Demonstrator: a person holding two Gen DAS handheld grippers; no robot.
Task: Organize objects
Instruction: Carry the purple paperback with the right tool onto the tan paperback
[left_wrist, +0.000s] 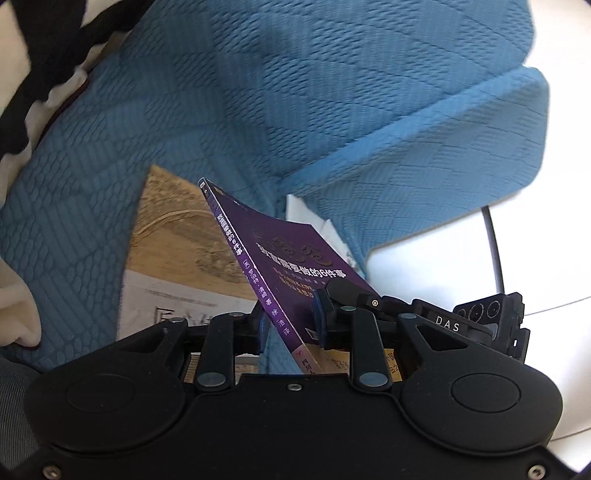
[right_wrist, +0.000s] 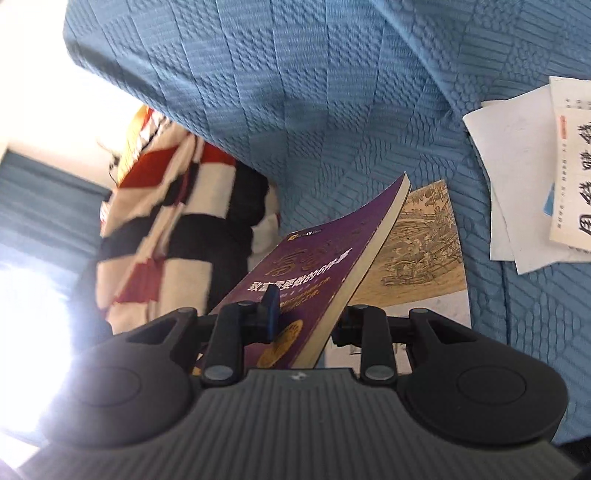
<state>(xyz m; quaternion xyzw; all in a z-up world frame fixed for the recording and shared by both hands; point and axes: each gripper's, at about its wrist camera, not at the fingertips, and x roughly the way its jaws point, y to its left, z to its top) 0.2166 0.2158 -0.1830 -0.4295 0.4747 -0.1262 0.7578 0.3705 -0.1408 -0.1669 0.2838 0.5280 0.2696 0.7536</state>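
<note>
A purple paperback (left_wrist: 280, 258) with gold and white lettering hangs tilted above the blue cover, held from both sides. My left gripper (left_wrist: 291, 325) is shut on the purple book at its spine end, blue pads on either face. My right gripper (right_wrist: 306, 321) is shut on the same purple book (right_wrist: 314, 266) near its page edge, one blue pad on the front cover. In the left wrist view one of the right gripper's fingers (left_wrist: 343, 291) shows pressed on the cover. A tan book (left_wrist: 177, 258) with an old painting on it lies flat just beneath; in the right wrist view this tan book (right_wrist: 421, 258) is beside the purple one.
A textured blue cover (left_wrist: 295, 92) spreads over the cushioned furniture. White sheets (right_wrist: 517, 177) and a white booklet (right_wrist: 572, 166) with black calligraphy lie to the right. A red, black and cream striped blanket (right_wrist: 177, 229) hangs at left. White floor (left_wrist: 424, 266) and a black cable (left_wrist: 495, 251) show beyond the cushion.
</note>
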